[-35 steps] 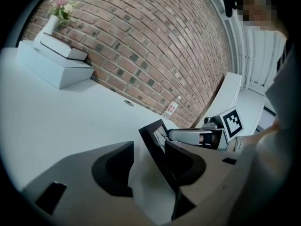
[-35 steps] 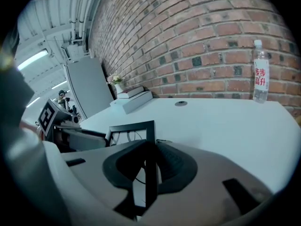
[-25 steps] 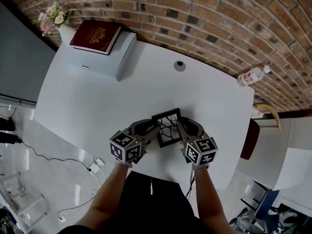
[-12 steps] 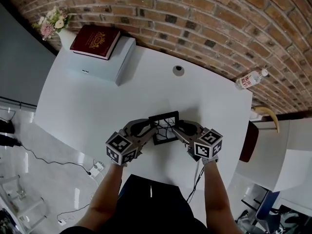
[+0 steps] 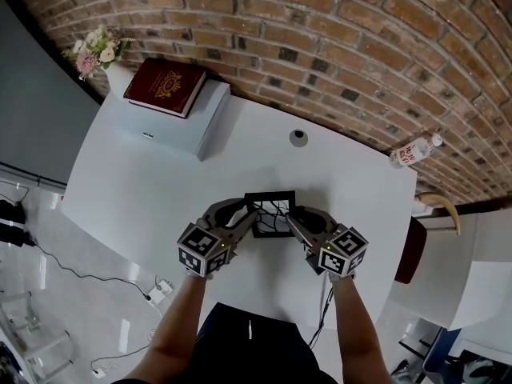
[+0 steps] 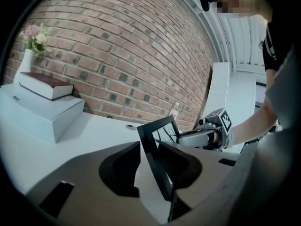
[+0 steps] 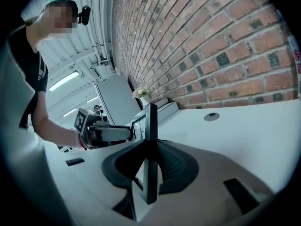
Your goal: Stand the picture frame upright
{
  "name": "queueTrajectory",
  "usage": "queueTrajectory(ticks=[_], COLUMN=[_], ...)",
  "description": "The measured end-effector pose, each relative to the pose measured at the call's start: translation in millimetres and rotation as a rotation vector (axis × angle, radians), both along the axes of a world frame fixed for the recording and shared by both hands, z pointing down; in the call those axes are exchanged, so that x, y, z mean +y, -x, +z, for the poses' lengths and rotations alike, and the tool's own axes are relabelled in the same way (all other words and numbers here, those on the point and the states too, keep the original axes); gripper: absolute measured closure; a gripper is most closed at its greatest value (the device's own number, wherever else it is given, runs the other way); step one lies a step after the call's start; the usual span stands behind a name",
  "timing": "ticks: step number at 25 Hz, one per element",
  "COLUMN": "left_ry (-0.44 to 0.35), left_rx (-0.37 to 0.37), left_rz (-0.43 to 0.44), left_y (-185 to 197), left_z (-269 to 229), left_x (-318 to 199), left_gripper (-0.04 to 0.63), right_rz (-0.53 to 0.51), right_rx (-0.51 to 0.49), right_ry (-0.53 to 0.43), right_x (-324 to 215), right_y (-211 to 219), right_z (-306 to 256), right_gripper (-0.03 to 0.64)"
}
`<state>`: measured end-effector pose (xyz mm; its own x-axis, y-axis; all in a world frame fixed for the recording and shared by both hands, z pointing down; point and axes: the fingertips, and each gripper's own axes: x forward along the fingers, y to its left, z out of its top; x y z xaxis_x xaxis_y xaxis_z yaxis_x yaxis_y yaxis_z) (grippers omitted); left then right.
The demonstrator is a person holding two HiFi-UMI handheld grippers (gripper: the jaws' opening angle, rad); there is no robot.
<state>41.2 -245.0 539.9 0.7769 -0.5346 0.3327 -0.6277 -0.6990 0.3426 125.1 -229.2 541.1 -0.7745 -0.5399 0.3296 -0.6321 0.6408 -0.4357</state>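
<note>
Left gripper (image 5: 242, 217), jaws just widening, and right gripper (image 5: 297, 218), just tightening, pinch the black rectangular picture frame (image 5: 270, 214) mid-picture; a slack left pinch could drop it.

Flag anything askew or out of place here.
Only the picture frame, near the front edge of the table: it is tilted with its face angled upward, not yet upright. Nothing else stands out.

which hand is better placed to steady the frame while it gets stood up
Right, probably. The right gripper, jaws just closing, clamps the frame squarely by one edge, which stands nearly vertical between them. The left gripper, jaws just easing open, holds the other edge slanted.
</note>
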Motion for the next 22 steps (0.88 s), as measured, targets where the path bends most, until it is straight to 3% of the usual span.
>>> queueTrajectory(ticks=[14,22], left_ry=[-0.016,0.01], left_rx=[0.07,0.07], left_rz=[-0.189,-0.208], left_y=[32.3,38.5], left_z=[-22.7,-22.5], left_x=[-68.6,-80.5], left_gripper=[0.353,0.331], right_rz=[0.036,0.086], right_rx=[-0.029,-0.091], right_ry=[-0.105,-0.153], right_x=[-59.5,-83.4], right_y=[16.5,17.6], right_z=[-24.1,-33.4], right_gripper=[0.532,0.532])
